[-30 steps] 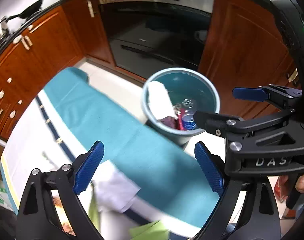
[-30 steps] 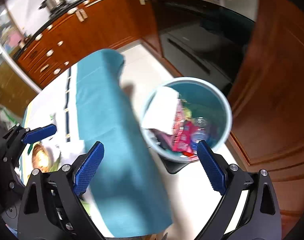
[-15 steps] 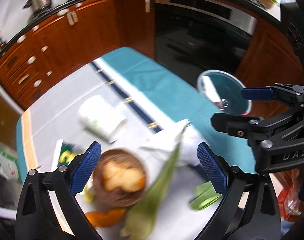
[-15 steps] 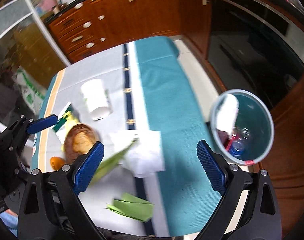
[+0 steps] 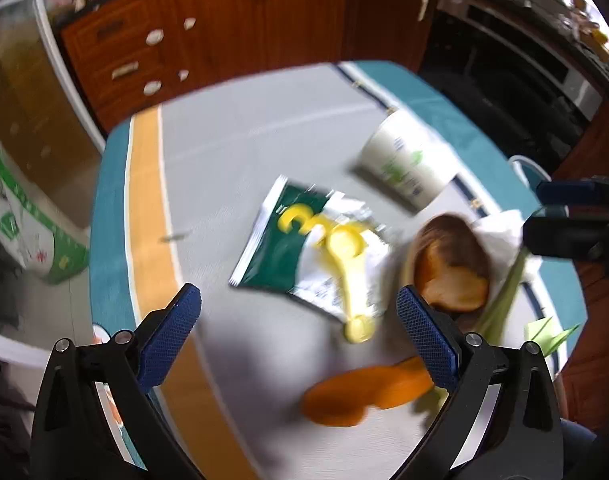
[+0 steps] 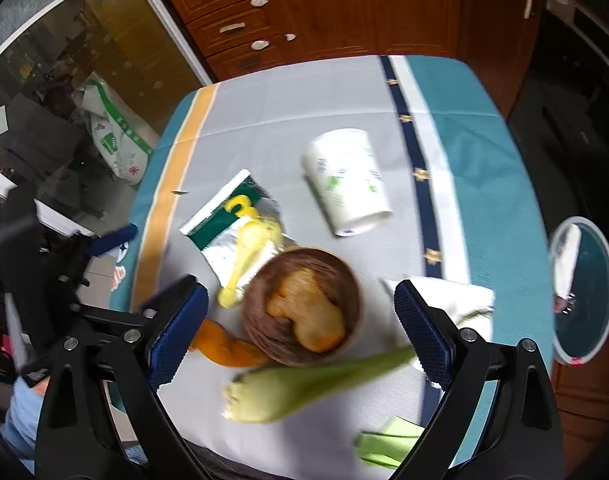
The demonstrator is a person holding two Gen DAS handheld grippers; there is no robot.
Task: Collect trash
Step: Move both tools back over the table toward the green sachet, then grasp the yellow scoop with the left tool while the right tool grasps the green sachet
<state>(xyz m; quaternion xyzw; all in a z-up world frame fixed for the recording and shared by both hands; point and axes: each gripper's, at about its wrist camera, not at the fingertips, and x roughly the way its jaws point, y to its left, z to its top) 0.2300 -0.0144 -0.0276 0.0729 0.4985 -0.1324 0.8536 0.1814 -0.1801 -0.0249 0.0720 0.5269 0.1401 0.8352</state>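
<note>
Right wrist view shows your table (image 6: 304, 92) carrying, left to right, one green-and-white wrapper (image 6: 228, 220) with one yellow scoop (image 6: 244, 256) on it, one orange peel (image 6: 220, 344), one wooden bowl (image 6: 300, 308), one toppled paper cup (image 6: 348, 180), one leafy stalk (image 6: 316, 384), one white napkin (image 6: 456, 300) and one green paper (image 6: 388, 444). One bin (image 6: 584, 296) stands beyond the right edge. Your left gripper (image 5: 300, 332) and right gripper (image 6: 300, 332) both gape wide, holding nothing.

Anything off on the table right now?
Yes. The paper cup lies tipped on its side, though no spill shows. An orange peel and a leek lie loose on the cloth beside the bowl.
</note>
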